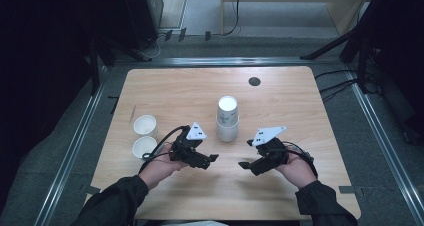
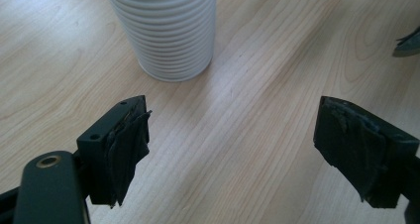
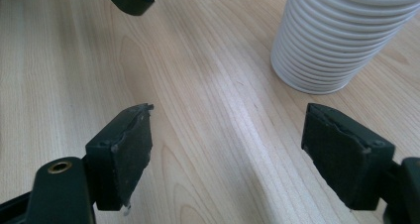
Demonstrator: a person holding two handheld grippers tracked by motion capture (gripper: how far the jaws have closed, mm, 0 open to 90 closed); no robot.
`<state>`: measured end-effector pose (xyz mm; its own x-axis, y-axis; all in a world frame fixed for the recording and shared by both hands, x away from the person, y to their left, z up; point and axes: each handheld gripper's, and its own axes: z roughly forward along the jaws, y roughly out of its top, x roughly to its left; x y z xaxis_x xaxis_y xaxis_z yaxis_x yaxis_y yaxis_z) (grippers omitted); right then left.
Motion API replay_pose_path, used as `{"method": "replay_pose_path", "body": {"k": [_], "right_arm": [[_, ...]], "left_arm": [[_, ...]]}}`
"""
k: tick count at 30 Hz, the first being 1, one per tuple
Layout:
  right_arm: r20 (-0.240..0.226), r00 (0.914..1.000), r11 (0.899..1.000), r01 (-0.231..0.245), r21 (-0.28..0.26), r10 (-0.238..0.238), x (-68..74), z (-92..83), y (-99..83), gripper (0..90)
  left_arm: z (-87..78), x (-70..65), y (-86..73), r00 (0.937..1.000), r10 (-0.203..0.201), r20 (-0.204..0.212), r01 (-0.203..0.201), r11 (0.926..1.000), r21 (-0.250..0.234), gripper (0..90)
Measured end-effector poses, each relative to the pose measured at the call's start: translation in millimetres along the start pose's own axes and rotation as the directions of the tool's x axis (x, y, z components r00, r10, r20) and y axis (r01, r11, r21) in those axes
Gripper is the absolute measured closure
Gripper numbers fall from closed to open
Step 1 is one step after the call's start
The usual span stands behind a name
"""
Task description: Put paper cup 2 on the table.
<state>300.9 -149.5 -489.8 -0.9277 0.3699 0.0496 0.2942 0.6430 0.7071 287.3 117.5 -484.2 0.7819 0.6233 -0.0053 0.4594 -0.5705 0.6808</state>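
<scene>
On wooden table, dark room, cup stack

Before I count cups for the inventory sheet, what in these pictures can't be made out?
- Stack of cups: how many are nested; the high view shows it too small, and the top edge cuts it in the left gripper view and the right gripper view.
- Two single cups: their insides look blank white in the high view; any contents are too small to tell.
- Dark round spot: too small to identify.
</scene>
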Motion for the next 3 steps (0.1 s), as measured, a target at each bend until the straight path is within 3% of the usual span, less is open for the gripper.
{"method": "replay_pose_path", "body": {"k": [3], "right_arm": [[-0.005,1.0,1.0,0.0,0.007,0.0,0.7,1.3,0.2,19.8]], "left_arm": [[4.5,-1.2,-2.4,0.9998,0.018,-0.013,-0.018,0.9998,0.013,14.0]]}}
